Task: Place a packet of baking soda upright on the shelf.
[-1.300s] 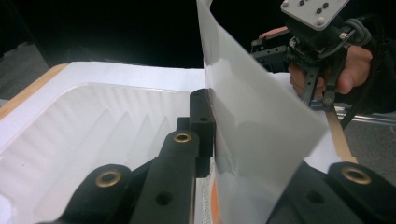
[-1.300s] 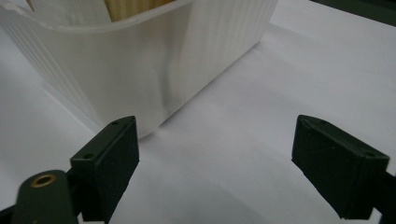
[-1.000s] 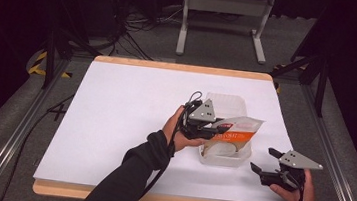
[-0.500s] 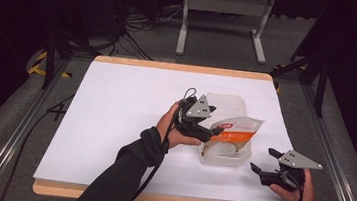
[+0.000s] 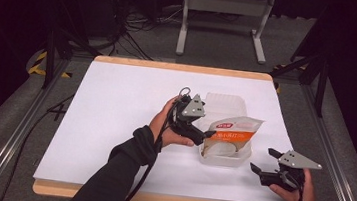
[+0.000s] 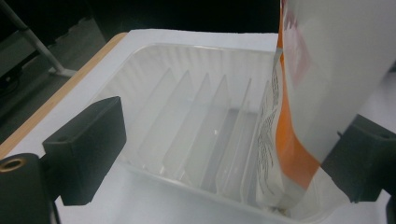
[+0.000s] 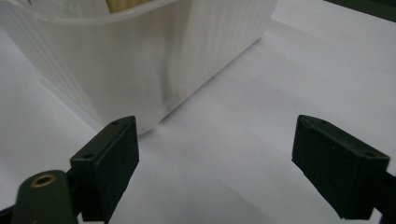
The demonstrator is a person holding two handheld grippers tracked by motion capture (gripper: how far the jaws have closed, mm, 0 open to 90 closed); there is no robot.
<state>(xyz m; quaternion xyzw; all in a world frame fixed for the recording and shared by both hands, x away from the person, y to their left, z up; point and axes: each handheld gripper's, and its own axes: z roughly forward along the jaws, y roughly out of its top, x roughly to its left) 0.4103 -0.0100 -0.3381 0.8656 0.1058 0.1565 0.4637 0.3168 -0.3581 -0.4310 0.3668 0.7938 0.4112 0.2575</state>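
Inside the tray point(image 6: 187, 116), ribs; pouch point(image 6: 322, 70) upright.

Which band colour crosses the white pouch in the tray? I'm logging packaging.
Orange, on the pouch; clearest in the high view.

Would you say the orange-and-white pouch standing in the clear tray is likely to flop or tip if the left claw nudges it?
Probably yes. The pouch looks like thin, creased film, so it should bend rather than push stiffly. It stands upright at the near end of the tray, rising well above the rim, so it seems apt to tip. The left claw is open beside it.
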